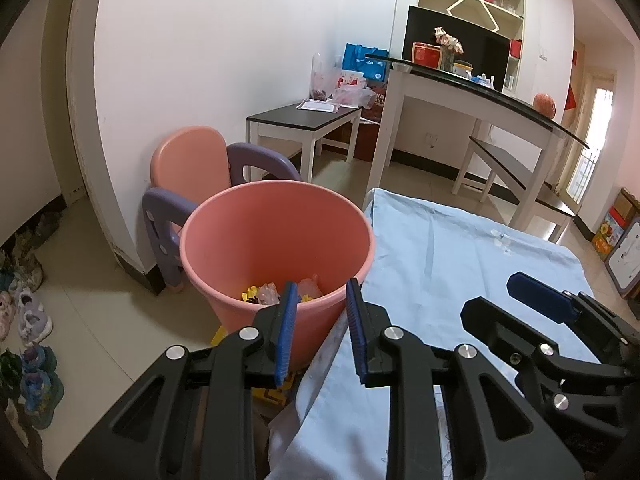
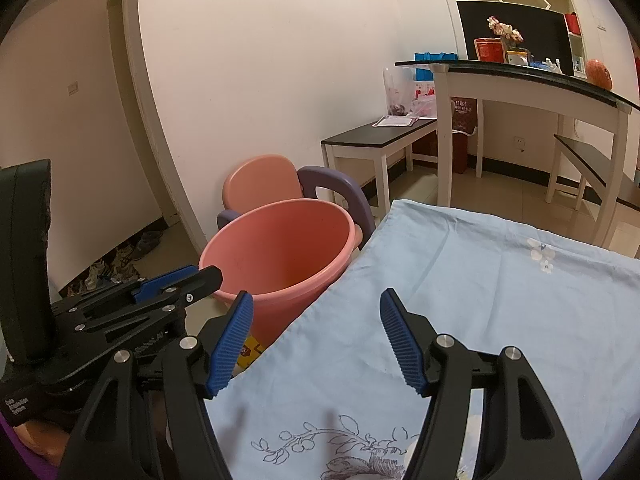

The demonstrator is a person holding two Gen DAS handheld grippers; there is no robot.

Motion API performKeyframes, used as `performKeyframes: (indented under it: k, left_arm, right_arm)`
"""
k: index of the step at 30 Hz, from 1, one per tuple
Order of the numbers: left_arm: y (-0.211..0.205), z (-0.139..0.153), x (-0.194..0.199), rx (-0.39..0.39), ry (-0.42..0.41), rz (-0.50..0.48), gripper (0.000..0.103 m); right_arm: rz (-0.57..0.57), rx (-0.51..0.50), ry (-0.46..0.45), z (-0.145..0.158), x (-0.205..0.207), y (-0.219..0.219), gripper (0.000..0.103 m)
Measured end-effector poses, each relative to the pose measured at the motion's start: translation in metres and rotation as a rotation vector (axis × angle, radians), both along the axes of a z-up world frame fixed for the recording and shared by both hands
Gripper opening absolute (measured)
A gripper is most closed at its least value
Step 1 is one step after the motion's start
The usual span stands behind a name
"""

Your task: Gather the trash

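A pink plastic bin (image 1: 276, 248) stands on the floor against the left edge of a table covered with a light blue cloth (image 1: 460, 264). Yellow and clear trash pieces (image 1: 276, 294) lie at its bottom. My left gripper (image 1: 322, 296) hovers at the bin's near rim, jaws a little apart and empty. The right gripper (image 1: 536, 300) shows at the right over the cloth. In the right wrist view the right gripper (image 2: 316, 304) is wide open and empty above the cloth (image 2: 460, 320), with the bin (image 2: 280, 248) ahead left and the left gripper (image 2: 180, 284) at the left.
A pink and purple child's chair (image 1: 192, 172) stands behind the bin by the wall. Black-topped benches (image 1: 304, 120) and a tall white table (image 1: 480, 96) stand farther back. Shoes (image 1: 28, 312) line the floor at the left. A yellow item (image 2: 250, 350) lies under the table edge.
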State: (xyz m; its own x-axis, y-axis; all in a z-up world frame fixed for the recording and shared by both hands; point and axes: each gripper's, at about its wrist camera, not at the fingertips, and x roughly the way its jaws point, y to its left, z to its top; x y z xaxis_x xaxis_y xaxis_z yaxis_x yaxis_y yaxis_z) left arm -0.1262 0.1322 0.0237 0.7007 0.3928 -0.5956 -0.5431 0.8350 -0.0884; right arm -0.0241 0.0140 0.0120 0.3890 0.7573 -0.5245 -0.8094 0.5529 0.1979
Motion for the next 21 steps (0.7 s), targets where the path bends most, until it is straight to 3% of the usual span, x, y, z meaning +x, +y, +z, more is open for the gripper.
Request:
performKeyframes:
  k: [14,21]
  left_arm:
    - [-0.009,0.0024,-0.0073,0.02,-0.014,-0.003,0.025]
    - [-0.0086,-0.0005,-0.0107,-0.016,-0.016,-0.009,0.025]
  right_arm:
    - [-0.027,0.013,0.009,0.0006,-0.0026,-0.0031,0.068]
    - [-0.035,0.013,0.011,-0.0005,-0.0025,-0.0034,0.069]
